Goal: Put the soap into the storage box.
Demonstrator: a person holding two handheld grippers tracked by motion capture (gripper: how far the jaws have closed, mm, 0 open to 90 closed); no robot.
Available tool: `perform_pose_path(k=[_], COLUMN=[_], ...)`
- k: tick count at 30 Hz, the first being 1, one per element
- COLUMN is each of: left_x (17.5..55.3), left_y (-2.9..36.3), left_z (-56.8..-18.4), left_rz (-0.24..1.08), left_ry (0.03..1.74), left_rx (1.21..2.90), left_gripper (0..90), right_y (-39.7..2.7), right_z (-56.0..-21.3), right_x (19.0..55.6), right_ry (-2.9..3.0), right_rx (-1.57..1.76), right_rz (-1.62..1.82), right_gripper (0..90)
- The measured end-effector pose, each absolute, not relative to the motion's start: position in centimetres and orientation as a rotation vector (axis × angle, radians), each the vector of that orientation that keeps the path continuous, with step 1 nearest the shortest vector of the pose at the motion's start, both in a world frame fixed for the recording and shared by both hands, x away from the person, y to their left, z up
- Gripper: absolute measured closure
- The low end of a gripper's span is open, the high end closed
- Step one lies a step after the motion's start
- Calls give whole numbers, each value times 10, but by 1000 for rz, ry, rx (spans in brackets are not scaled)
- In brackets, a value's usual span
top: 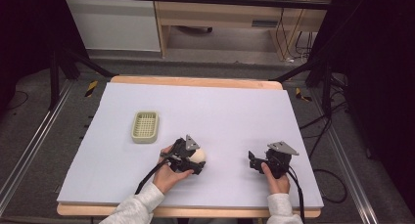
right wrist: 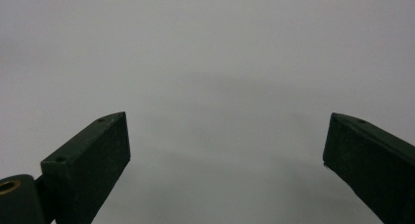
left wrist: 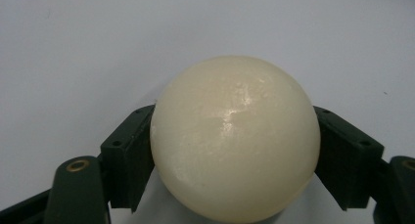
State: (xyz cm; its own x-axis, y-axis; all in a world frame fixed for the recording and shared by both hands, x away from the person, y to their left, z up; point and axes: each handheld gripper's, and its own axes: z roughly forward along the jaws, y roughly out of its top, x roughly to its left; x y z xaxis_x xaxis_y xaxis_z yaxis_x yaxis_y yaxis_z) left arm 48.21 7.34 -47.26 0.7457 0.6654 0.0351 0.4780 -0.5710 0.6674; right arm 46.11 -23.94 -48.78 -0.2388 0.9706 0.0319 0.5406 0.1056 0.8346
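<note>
While the ball [left wrist: 235, 141] sits low and centre in the left gripper view, the left gripper [top: 195, 161] clamps it on both sides. The right gripper [top: 255, 163], at lower right of the high view, gapes wide over bare table [top: 230, 111]; a basket [top: 145, 126] lies left of centre

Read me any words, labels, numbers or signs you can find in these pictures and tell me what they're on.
No text can be read.
White ball: plain, no marking, held between the left gripper jaws.
Small basket: no label.
Table: plain white sheet, no print.
Right gripper: no marking on its jaws.
Pale tag on the furniture at the back: too small and blurred to read.
</note>
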Motion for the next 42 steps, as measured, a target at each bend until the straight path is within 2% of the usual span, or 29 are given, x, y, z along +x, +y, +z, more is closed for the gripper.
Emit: perform_pose_path(k=[42], left_x=[482], left_y=[107], left_z=[-440], left_rz=[381], left_ry=[890], left_rx=[2219], left_gripper=[241], right_y=[-240], right_z=[-488], right_x=[461], right_ry=[1844], right_rx=[1470], right_rz=[1023], right_gripper=[39])
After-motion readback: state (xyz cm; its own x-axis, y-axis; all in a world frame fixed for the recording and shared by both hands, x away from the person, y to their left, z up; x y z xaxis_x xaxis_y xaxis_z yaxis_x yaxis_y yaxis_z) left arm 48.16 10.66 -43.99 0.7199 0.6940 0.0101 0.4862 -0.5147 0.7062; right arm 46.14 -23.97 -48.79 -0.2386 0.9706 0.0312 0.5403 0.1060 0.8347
